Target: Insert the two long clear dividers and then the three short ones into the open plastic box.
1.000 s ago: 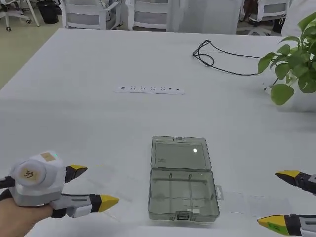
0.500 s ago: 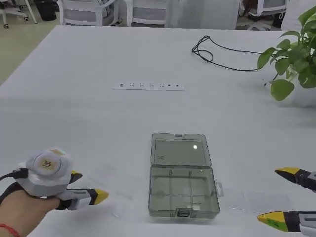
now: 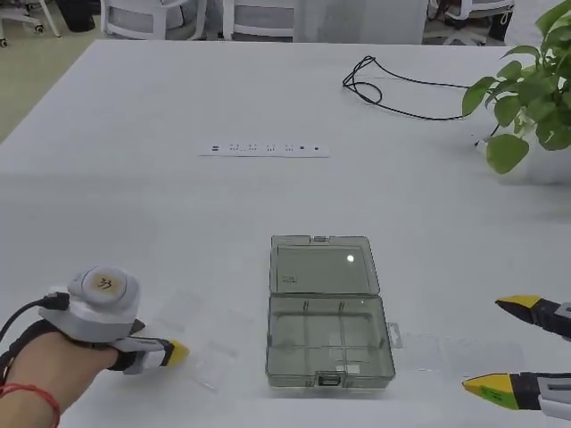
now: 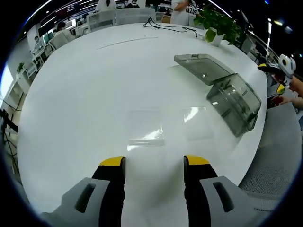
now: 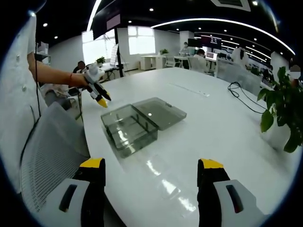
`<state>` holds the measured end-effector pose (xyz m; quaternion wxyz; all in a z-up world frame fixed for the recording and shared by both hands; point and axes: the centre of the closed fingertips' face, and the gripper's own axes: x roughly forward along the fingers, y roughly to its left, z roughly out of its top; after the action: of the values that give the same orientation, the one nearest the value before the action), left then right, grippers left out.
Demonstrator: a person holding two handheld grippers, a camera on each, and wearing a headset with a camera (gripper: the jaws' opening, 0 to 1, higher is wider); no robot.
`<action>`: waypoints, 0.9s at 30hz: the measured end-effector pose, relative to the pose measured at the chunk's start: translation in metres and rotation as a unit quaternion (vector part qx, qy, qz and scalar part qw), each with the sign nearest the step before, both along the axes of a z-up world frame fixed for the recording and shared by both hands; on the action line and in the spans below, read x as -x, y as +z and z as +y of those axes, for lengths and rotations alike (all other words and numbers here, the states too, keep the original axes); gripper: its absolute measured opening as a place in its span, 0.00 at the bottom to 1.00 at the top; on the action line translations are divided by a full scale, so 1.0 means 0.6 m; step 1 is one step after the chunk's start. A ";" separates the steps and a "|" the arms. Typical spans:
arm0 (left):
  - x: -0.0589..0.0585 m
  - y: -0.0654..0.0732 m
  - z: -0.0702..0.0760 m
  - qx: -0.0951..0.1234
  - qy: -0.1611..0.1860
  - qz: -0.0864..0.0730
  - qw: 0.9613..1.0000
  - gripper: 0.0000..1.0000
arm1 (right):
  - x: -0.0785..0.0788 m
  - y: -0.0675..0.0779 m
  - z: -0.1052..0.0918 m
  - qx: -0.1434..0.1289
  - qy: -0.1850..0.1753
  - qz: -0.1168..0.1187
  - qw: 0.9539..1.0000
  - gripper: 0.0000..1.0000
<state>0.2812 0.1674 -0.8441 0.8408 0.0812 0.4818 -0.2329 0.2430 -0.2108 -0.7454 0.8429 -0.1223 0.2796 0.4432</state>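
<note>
Near the front edge of the table (image 3: 134,134) we hold the left gripper (image 4: 155,163) and right gripper (image 5: 151,165) wide open, empty, each facing clear dividers (image 4: 146,128) lying flat either side of the open plastic box (image 3: 330,332), apparently lined up for a pick.

You have nothing readable here; the small mark on the box lid (image 3: 326,267) is too tiny to make out.

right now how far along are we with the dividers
Done: the box lies open. In hand: nothing; the left gripper and right gripper are open and empty, the left aimed at clear dividers on the table. Left: the inserting; more clear pieces lie by the right gripper. Faint lines in the box can't be read.
</note>
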 end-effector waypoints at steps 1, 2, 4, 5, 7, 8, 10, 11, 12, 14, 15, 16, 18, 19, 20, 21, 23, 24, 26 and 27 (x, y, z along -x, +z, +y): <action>-0.001 0.000 0.000 -0.003 -0.002 0.000 1.000 0.48 | 0.000 0.000 0.000 -0.001 -0.001 0.000 1.000 0.80; -0.002 -0.002 0.002 -0.014 -0.007 0.001 1.000 0.47 | -0.001 -0.001 0.000 -0.001 -0.001 0.000 1.000 0.80; -0.006 -0.004 0.002 -0.022 -0.010 0.001 1.000 0.47 | -0.001 -0.002 -0.001 -0.002 -0.002 0.001 1.000 0.80; -0.007 -0.006 0.003 -0.028 -0.010 0.002 1.000 0.46 | -0.002 -0.002 -0.001 -0.002 -0.002 0.000 1.000 0.80; -0.007 -0.005 0.006 -0.043 -0.012 0.003 0.999 0.44 | -0.002 -0.002 -0.002 -0.001 -0.002 0.000 1.000 0.80; -0.007 -0.005 0.005 -0.048 -0.014 0.005 0.999 0.43 | -0.002 -0.002 -0.002 -0.001 -0.002 0.000 1.000 0.80; -0.012 -0.010 0.007 -0.054 -0.013 0.008 0.998 0.43 | -0.005 0.000 -0.004 -0.001 -0.002 -0.002 1.000 0.80; -0.013 -0.010 0.008 -0.054 -0.010 0.011 0.998 0.43 | -0.005 0.000 -0.005 0.000 -0.002 -0.002 1.000 0.80; -0.014 -0.010 0.009 -0.055 -0.006 0.013 0.998 0.43 | -0.007 0.002 -0.007 0.000 -0.003 -0.003 1.000 0.80; -0.013 -0.011 0.011 -0.056 -0.002 0.016 0.998 0.43 | -0.009 0.004 -0.009 0.001 -0.003 -0.005 1.000 0.80; -0.013 -0.011 0.011 -0.057 -0.001 0.017 0.998 0.42 | -0.010 0.005 -0.010 0.002 -0.004 -0.004 1.000 0.80; -0.013 -0.011 0.011 -0.057 0.000 0.017 0.998 0.42 | -0.010 0.006 -0.011 0.002 -0.004 -0.005 1.000 0.80; -0.014 -0.011 0.012 -0.056 0.005 0.016 0.998 0.42 | -0.011 0.009 -0.012 0.002 -0.003 -0.008 1.000 0.80; -0.014 -0.011 0.012 -0.056 0.006 0.016 0.998 0.42 | -0.012 0.010 -0.013 0.003 -0.004 -0.008 1.000 0.80; -0.014 -0.011 0.012 -0.056 0.005 0.016 0.998 0.41 | -0.012 0.010 -0.013 0.004 -0.004 -0.009 1.000 0.80; -0.014 -0.012 0.012 -0.056 0.004 0.017 0.998 0.39 | -0.012 0.011 -0.014 0.004 -0.003 -0.009 1.000 0.80; -0.014 -0.012 0.015 -0.057 0.005 0.020 0.998 0.34 | -0.013 0.014 -0.014 0.003 -0.004 -0.010 1.000 0.80; -0.015 -0.012 0.018 -0.057 0.005 0.021 0.998 0.33 | -0.013 0.014 -0.015 0.003 -0.004 -0.011 1.000 0.80; -0.013 -0.012 0.016 -0.057 0.002 0.022 0.998 0.33 | -0.014 0.017 -0.014 0.002 -0.005 -0.012 1.000 0.80; -0.014 -0.012 0.017 -0.057 0.003 0.023 0.998 0.33 | -0.014 0.018 -0.014 0.002 -0.005 -0.013 1.000 0.80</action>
<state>0.2894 0.1775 -0.8514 0.8243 0.1228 0.5135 -0.2045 0.2512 -0.2192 -0.7348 0.8482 -0.1286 0.2704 0.4370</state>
